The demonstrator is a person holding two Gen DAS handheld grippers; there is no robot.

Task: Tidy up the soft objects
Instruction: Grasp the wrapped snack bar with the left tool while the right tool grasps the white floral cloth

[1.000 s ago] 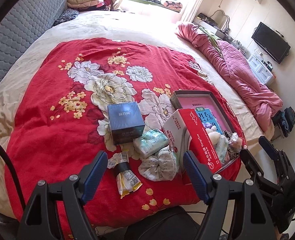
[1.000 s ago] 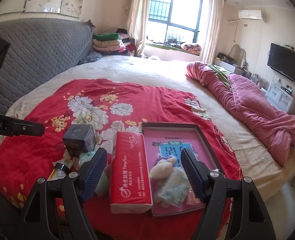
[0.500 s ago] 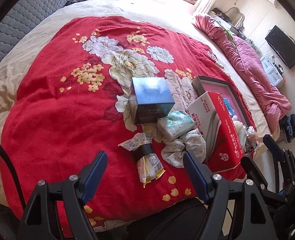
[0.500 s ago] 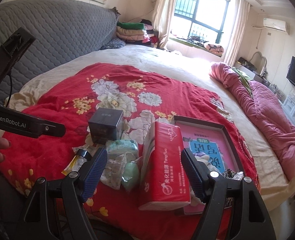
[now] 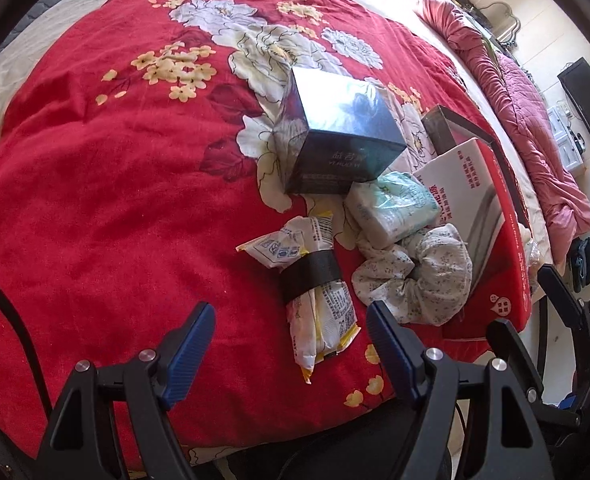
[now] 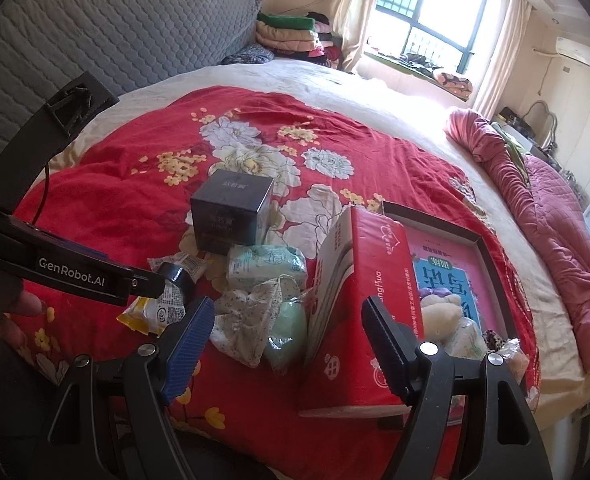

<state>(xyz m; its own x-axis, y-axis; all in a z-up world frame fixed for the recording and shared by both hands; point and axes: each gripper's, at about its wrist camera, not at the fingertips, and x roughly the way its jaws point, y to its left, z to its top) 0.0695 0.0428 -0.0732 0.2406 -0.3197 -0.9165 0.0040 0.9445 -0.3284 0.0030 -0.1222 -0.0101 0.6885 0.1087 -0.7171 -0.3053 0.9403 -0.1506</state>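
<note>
I am seeing my left gripper (image 5: pixel 291 338) showing black angular arms, ribbed blue pads (image 5: pixel 189 356) and silver screws; my right gripper (image 6: pixel 287 334) is looking identical; at nine o'clock its view is catching white "GenRobot.AI" lettering and a thin dark cable.

Daylight, fisheye, sharp centre

Source: window (image 6: pixel 427 28) at the far wall, blown out to white glare. Red quilt (image 5: pixel 95 184) evenly lit; soft shadows beside the dark box (image 5: pixel 335 136), sheen on its top. Edges: strong barrel distortion, black vignette corners. Focus: crisp mid-frame, softer toward the rim
</note>
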